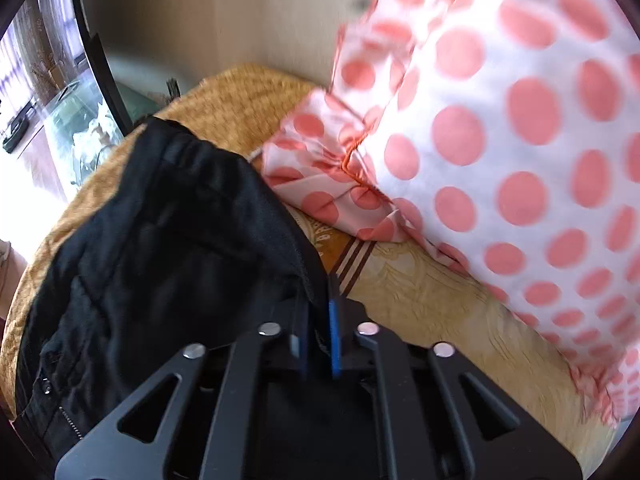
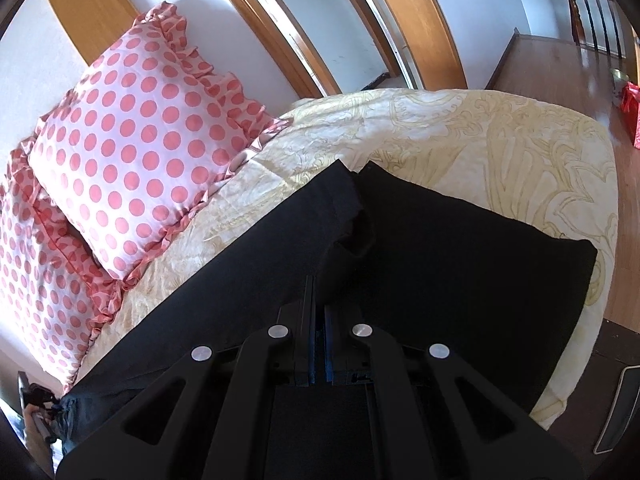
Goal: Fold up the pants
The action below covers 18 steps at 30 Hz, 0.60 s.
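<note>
The room has white walls [image 2: 348, 4], wooden door frames [image 2: 416, 12] and a wooden floor [image 2: 560, 68] that runs toward a dark railing [image 2: 596, 20] in the far corner of the right wrist view. Something red [image 2: 632, 108] sits on the floor near that edge. The left wrist view shows a beige wall [image 1: 248, 12] and a dark-framed window or mirror [image 1: 44, 80] on its left side.

A bed fills most of both views, covered with a cream and gold patterned bedspread [image 2: 460, 136]. Two white pillows with pink polka dots and ruffled edges [image 2: 132, 152] lie at its head, one overlapping the other; the same pillows [image 1: 500, 128] loom close in the left wrist view.

The black pants [image 2: 440, 240] lie across the bedspread, just beside the pillows, with a fold of cloth lifted toward the camera. In the left wrist view the pants [image 1: 160, 232] show a gathered waistband, and a zipper and button near the lower edge.

The right gripper [image 2: 318, 344] is clenched on the black pants, its blue-lined fingers pressed together with cloth between them. The left gripper [image 1: 318, 336] is clamped on an edge of the black pants.
</note>
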### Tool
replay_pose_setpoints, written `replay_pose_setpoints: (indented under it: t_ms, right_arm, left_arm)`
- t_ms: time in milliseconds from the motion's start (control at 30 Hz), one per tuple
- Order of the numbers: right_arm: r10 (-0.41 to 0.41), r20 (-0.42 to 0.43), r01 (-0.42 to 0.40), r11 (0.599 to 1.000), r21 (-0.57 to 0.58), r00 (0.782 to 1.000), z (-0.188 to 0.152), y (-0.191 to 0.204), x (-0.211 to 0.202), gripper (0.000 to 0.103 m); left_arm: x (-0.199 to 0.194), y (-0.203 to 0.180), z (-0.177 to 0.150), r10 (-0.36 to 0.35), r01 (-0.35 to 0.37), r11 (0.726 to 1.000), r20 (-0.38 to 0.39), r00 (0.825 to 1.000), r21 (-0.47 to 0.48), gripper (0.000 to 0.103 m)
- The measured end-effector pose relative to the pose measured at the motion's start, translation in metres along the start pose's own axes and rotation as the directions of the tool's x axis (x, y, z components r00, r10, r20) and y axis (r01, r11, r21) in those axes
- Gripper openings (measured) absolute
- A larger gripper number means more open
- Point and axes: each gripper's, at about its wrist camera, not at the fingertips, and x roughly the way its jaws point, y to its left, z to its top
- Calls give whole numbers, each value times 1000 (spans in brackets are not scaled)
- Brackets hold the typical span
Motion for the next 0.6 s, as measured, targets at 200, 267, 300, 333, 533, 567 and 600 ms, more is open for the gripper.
replay_pose_setpoints:
  t_ms: [200, 267, 300, 333, 533, 567, 600]
  right_arm:
    - [56, 47, -55, 998, -11, 997, 11, 2, -14, 3]
    - [71, 63, -70, 997, -12, 995, 16, 4, -20, 3]
    - [81, 76, -80, 997, -14, 994, 19, 4, -25, 3]
    - [90, 90, -89, 996, -14, 992, 22, 5, -29, 3]
    - [110, 205, -116, 993, 17, 972, 38, -10, -72, 3]
    - [105, 216, -112, 993, 20, 971, 38, -13, -77, 3]
    - [91, 220, -98, 995, 20, 971, 35, -18, -82, 3]
  left_arm:
    - [-78, 36, -37, -95, 87, 994, 131, 987, 65, 4]
    - [-106, 53, -51, -133, 120, 989, 171, 976, 83, 4]
    - [-124, 66, -61, -157, 143, 986, 194, 968, 87, 4]
    - [-136, 75, -69, -173, 156, 983, 209, 963, 91, 4]
    - [-208, 132, -140, -217, 191, 975, 324, 921, 112, 4]
    - [-215, 141, -155, -217, 191, 976, 335, 917, 107, 4]
    - [-219, 152, -174, -207, 184, 978, 345, 915, 98, 4]
